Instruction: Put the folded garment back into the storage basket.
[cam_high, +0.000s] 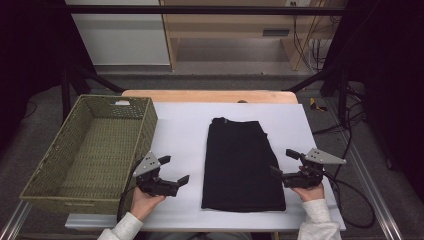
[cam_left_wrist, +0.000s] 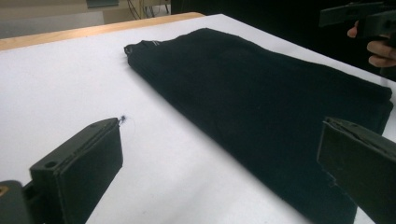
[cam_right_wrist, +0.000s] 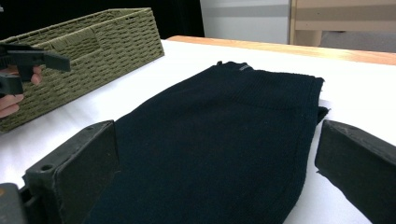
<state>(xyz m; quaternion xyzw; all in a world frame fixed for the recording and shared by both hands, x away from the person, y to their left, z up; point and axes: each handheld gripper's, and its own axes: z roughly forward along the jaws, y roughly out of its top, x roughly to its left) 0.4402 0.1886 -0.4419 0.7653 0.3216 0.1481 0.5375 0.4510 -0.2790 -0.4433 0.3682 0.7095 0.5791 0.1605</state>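
Note:
A black folded garment (cam_high: 242, 162) lies flat in the middle of the white table (cam_high: 185, 125), its long side running away from me. My left gripper (cam_high: 175, 169) hovers just left of the garment's near half, jaws wide apart and empty. In the left gripper view the garment (cam_left_wrist: 261, 93) stretches across behind the left gripper (cam_left_wrist: 219, 135). My right gripper (cam_high: 281, 161) sits at the garment's right edge, open, nothing between its jaws. From the right gripper view, the garment (cam_right_wrist: 224, 121) lies directly ahead of the right gripper (cam_right_wrist: 217, 135).
A green woven basket (cam_high: 90, 150) stands empty at the table's left, also visible as the basket (cam_right_wrist: 93, 46) beyond the garment. A wooden table edge (cam_high: 210, 96) runs along the back. Cables trail off the right side (cam_high: 350, 190).

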